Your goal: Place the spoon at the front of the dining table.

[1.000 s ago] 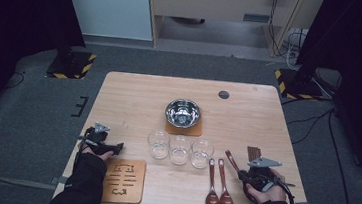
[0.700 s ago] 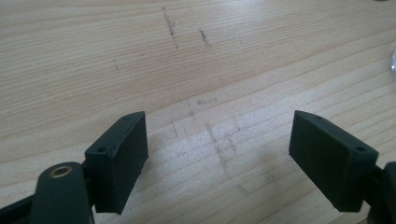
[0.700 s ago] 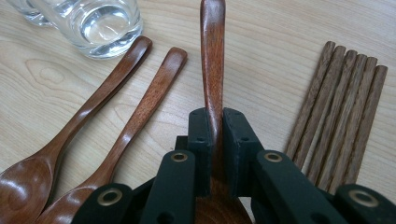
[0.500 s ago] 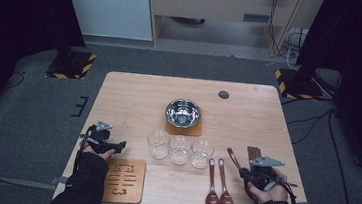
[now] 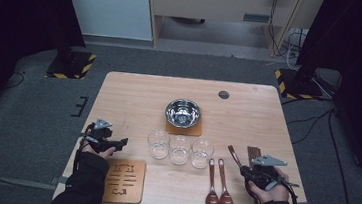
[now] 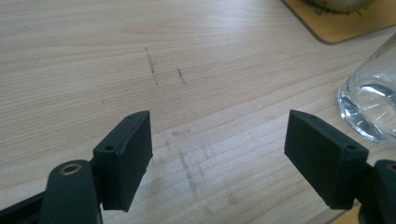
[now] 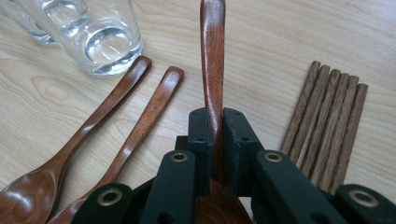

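Observation:
My right gripper is shut on the handle of a dark wooden spoon. The handle sticks out past the jaws, just above the table. In the high view this gripper sits at the front right, and the spoon points back and left. My left gripper stands open low over bare wood, with nothing between its jaws, which have just been closing a little. The nearest glass stands to their right. In the high view the left gripper points right toward three empty glasses.
Two more wooden spoons lie side by side left of my right hand. A bundle of chopsticks lies to the right of the held spoon. A steel bowl rests on a square coaster. A wooden trivet lies at the front left.
The left hand has shifted a little near the table's left edge. The right hand has kept still with the spoon.

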`<action>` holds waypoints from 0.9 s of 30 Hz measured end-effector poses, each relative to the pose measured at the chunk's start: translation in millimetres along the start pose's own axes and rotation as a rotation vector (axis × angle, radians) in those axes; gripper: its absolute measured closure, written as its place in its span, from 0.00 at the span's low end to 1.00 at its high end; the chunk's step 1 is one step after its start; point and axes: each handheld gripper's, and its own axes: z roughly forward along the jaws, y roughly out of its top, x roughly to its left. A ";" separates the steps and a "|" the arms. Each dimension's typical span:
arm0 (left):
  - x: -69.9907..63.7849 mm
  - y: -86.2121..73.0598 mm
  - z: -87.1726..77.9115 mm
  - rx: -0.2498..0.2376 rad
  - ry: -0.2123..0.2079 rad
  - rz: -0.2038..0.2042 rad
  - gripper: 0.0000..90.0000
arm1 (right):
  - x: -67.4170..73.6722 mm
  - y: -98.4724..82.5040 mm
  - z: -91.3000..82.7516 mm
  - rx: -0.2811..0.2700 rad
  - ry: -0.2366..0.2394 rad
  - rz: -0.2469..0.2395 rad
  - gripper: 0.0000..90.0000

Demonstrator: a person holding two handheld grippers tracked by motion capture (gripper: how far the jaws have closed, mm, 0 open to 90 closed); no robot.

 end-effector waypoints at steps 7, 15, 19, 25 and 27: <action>-3.9 5.2 -6.0 -0.033 -0.017 -0.003 0.26 | -1.3 2.3 -2.7 -0.019 0.001 0.006 0.91; -12.2 11.7 -12.9 -0.092 -0.029 0.001 0.28 | -2.4 5.0 -6.0 -0.053 -0.002 -0.001 0.91; -15.2 14.3 -16.2 -0.109 -0.036 0.005 0.29 | -2.6 6.0 -7.6 -0.064 -0.002 0.000 0.91; -18.1 18.4 -21.5 -0.128 -0.047 0.009 0.29 | -2.1 7.9 -9.6 -0.082 -0.004 -0.002 0.91; -19.7 20.4 -23.8 -0.138 -0.053 0.013 0.29 | -2.3 8.6 -10.7 -0.090 -0.004 0.001 0.91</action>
